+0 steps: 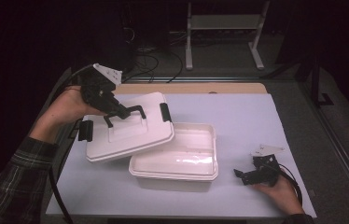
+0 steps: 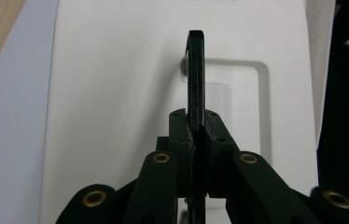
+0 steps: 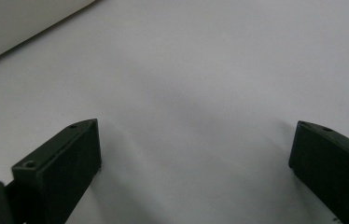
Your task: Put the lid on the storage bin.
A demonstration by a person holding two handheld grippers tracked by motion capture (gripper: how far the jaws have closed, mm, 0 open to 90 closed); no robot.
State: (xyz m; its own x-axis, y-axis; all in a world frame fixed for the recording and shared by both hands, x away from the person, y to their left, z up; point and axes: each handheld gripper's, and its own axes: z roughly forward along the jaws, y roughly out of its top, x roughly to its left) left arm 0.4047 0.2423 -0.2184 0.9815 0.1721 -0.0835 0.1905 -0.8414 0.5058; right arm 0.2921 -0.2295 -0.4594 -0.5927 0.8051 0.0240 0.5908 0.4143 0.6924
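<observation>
- Left gripper point(image 1: 119, 111) clamped on the black handle point(image 1: 127, 115) of the white lid point(image 1: 128, 128), jaws nearly together with the thin handle bar pinched between the pads.
- Same grip seen in the left gripper view: handle point(image 2: 196, 74) standing edge-on out of the closed jaws, the lid's recessed top point(image 2: 116, 93) behind it.
- Lid held tilted, off to the left of the open white box point(image 1: 175, 161), one corner overlapping the box's near-left rim; whether touching it or just above cannot be told.
- Handle likely chosen as the grip point because it alone is narrow enough for the jaws on a broad, flat lid.
- Black latches point(image 1: 164, 112) hanging at the lid's two ends, clear of the box, so nothing locks the two together.
- Box resting near the middle of the mat, interior bare and glossy.
- Right gripper point(image 1: 242, 175) lying low on the mat right of the box, well apart from it, jaws spread wide and gripping nothing; probably parked to stay out of the lid's path.
- Right gripper view: bare pale mat point(image 3: 200, 84) between the two separated pads.
- Surface: pale lilac mat point(image 1: 256, 121) over a wooden tabletop point(image 1: 196, 87), whose far edge peeks out beyond it.
- Room dark all round, with cables on the floor and a white metal frame point(image 1: 224, 28) behind the table.
</observation>
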